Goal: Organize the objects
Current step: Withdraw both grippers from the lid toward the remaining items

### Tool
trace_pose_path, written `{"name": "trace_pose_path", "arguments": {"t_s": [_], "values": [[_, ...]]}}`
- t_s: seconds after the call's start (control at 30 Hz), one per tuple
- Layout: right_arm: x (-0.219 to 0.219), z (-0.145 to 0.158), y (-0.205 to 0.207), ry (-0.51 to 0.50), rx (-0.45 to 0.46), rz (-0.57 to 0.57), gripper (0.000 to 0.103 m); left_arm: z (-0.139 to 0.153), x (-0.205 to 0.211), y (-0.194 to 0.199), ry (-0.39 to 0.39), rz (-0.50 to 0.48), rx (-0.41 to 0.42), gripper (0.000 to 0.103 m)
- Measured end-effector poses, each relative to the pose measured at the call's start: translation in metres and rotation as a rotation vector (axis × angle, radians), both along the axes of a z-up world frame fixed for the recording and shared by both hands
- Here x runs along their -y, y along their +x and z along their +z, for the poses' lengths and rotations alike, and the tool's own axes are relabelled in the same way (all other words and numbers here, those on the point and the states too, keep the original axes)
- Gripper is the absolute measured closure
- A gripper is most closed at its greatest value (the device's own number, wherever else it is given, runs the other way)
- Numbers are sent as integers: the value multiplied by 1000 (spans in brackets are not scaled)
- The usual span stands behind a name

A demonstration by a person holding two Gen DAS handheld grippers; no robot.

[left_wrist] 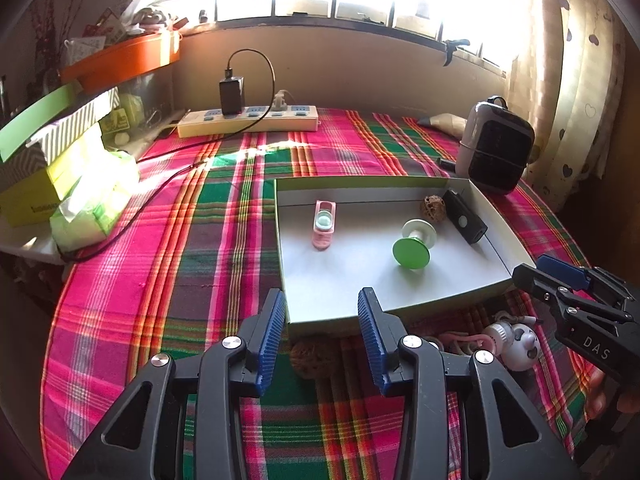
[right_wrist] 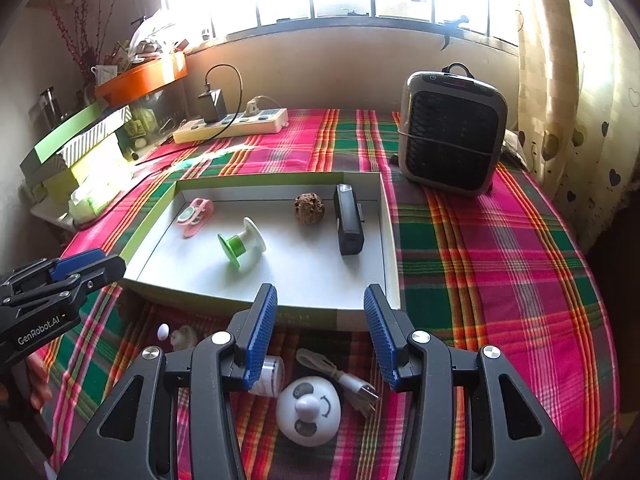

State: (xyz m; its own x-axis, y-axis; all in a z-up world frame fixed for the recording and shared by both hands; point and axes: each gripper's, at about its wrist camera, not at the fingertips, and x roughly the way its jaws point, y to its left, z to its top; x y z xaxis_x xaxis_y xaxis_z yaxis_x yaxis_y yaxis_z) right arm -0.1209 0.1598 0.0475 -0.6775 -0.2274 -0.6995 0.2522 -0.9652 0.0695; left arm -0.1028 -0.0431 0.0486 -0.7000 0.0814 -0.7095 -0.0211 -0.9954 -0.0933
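A shallow white tray (left_wrist: pixel 320 312) (right_wrist: pixel 390 240) lies on the plaid cloth. In it are a pink case (left_wrist: pixel 324 224) (right_wrist: pixel 194 210), a green and white spool (left_wrist: pixel 414 242) (right_wrist: pixel 242 242), a walnut (left_wrist: pixel 432 208) (right_wrist: pixel 309 208) and a black device (left_wrist: pixel 464 216) (right_wrist: pixel 349 220). My left gripper (left_wrist: pixel 322 316) (right_wrist: pixel 114 268) stands open over the tray's near edge, nothing between its pads; a second walnut (left_wrist: pixel 312 354) lies just below. My right gripper (right_wrist: pixel 320 320) (left_wrist: pixel 526 274) is open and empty above a white panda-face toy (right_wrist: pixel 308 410) (left_wrist: pixel 520 346), a USB cable (right_wrist: pixel 344 382) and a small white cylinder (right_wrist: pixel 271 376).
A small heater (left_wrist: pixel 498 146) (right_wrist: pixel 452 132) stands at the back right. A power strip (left_wrist: pixel 248 120) (right_wrist: pixel 232 126) with a charger lies by the wall. Stacked boxes (left_wrist: pixel 60 148) and a tissue pack (left_wrist: pixel 96 204) fill the left side. Small pink and white bits (left_wrist: pixel 460 340) lie in front of the tray.
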Motion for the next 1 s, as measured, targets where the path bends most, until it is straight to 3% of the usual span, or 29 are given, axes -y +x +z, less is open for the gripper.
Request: {"name": "trace_pose_path", "arguments": {"t_s": [0.37, 0.57, 1.0], "values": [[-13, -6, 26, -25, -3, -16, 56, -8, 27, 30, 43, 21, -11, 64], [-17, -7, 36, -28, -15, -18, 47, -21, 38, 40, 69, 24, 16, 62], [-20, -21, 52, -44, 19, -9, 47, -38, 24, 29, 84, -59, 66, 59]]}}
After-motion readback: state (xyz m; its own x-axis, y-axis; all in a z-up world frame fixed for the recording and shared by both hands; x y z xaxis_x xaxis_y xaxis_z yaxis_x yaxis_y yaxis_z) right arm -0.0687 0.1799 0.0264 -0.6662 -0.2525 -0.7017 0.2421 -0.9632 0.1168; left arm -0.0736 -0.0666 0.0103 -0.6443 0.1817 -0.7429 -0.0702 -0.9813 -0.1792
